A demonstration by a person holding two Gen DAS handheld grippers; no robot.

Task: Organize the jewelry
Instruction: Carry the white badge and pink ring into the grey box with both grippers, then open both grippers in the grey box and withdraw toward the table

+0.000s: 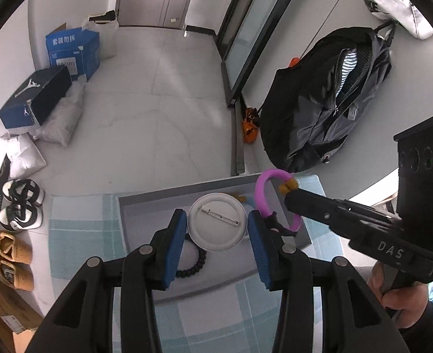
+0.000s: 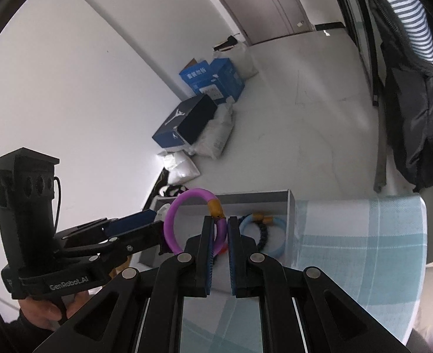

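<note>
Left tongs [image 1: 216, 229]: matt black plastic arms, metal pivot pins, ribbed blue rubbery pads [image 1: 173, 248]. Right tongs [image 2: 220, 226]: same build.

Between the right pads: purple ring [image 2: 172, 220], smooth, matt, rubber-like, with a mustard cloth-like wrap [image 2: 215, 208].

Between the left pads: round badge [image 1: 216, 220], smooth off-white back with slight sheen, shiny metal pin [image 1: 220, 215].

Under the left pad: bead bracelet [image 1: 194, 260], matt black.

Tray [image 1: 145, 203] below both: smooth grey, low gloss.

Under the tray: checked cloth [image 2: 360, 241], pale blue, soft weave.

Beyond the right tongs: light blue ring [image 2: 278, 235], smooth.
</note>
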